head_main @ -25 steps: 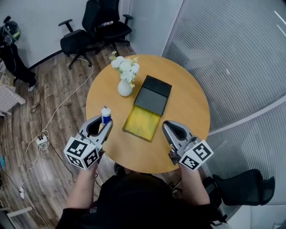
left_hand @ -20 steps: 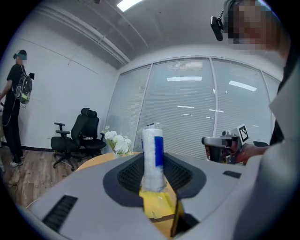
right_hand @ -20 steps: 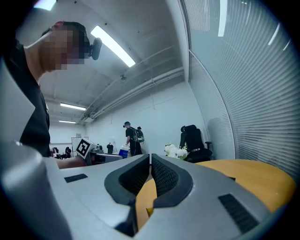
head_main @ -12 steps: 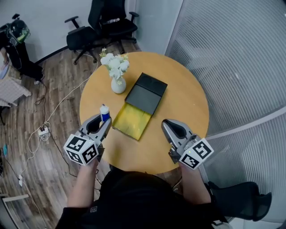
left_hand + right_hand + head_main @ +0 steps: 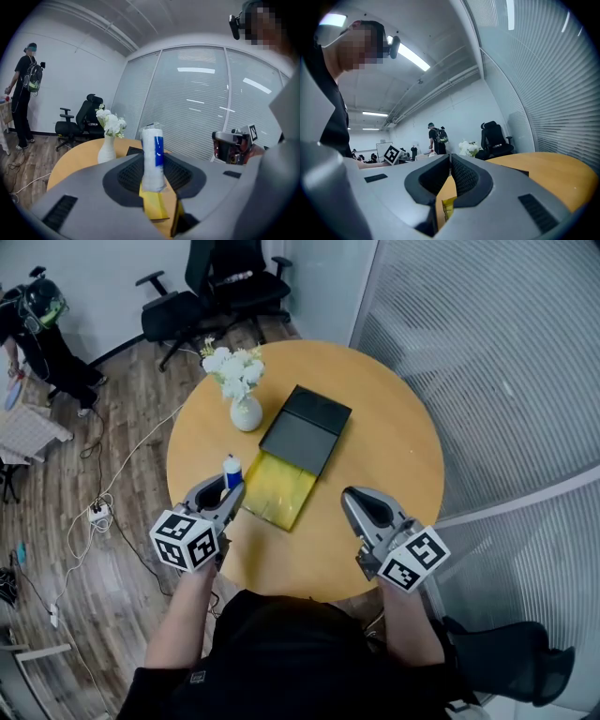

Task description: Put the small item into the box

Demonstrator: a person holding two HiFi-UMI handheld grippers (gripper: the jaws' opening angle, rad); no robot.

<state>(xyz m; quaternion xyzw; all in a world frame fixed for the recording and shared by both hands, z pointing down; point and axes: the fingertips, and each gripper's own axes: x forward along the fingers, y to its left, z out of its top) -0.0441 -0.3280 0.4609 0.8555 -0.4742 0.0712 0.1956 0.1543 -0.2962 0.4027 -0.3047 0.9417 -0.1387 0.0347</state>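
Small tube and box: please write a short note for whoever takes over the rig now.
Left gripper: shut on the small white-and-blue tube, held just left of the box.
Right gripper: shut, empty, over the table to the right of the box.
Box: open on the table, yellow lining bare.
Done: tube picked up. Left: carry it over the box and release it inside.

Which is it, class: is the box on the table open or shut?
Open. In the head view the box shows its yellow inside; its black lid lies beyond it, off the opening.
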